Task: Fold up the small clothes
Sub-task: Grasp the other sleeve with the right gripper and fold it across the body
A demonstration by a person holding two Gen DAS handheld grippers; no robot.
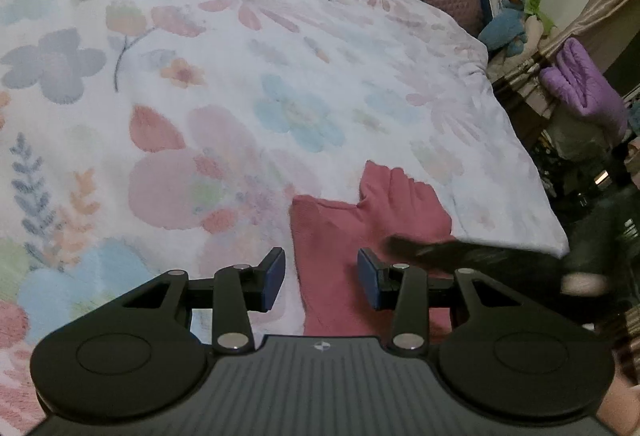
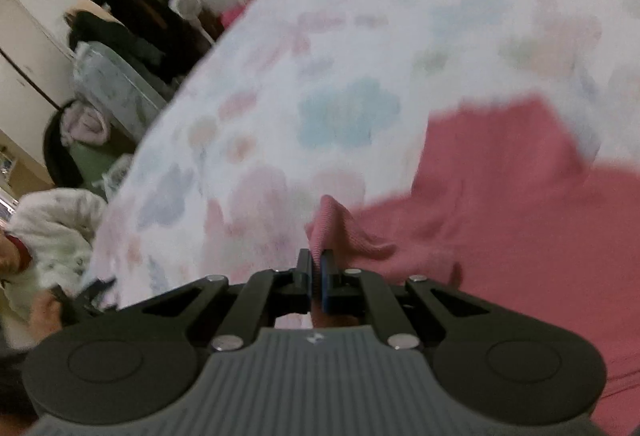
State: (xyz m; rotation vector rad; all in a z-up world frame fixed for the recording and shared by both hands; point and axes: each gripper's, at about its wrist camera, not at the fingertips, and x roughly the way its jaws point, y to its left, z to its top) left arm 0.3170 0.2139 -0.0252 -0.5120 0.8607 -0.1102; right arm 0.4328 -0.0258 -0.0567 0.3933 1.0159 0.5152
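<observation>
Pink knit garment (image 1: 360,220) lies near the bed's right edge, soft, ribbed, lumpy. Right tongs (image 2: 316,276) are clamped on 1 pinched fold of it; left tongs (image 1: 322,276) hang apart over it, gripping nothing. Risk: thin pinch slips, or the drag bunches the fabric. Fleecy floral blanket (image 1: 240,76) underneath could snag.

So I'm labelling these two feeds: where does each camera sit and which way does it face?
Left wrist: on the left gripper, looking down over its open fingers at a pink garment on the floral blanket.
Right wrist: on the right gripper, shut on a fold of the garment; a hand shows.
Shared: garment and blanket.
</observation>
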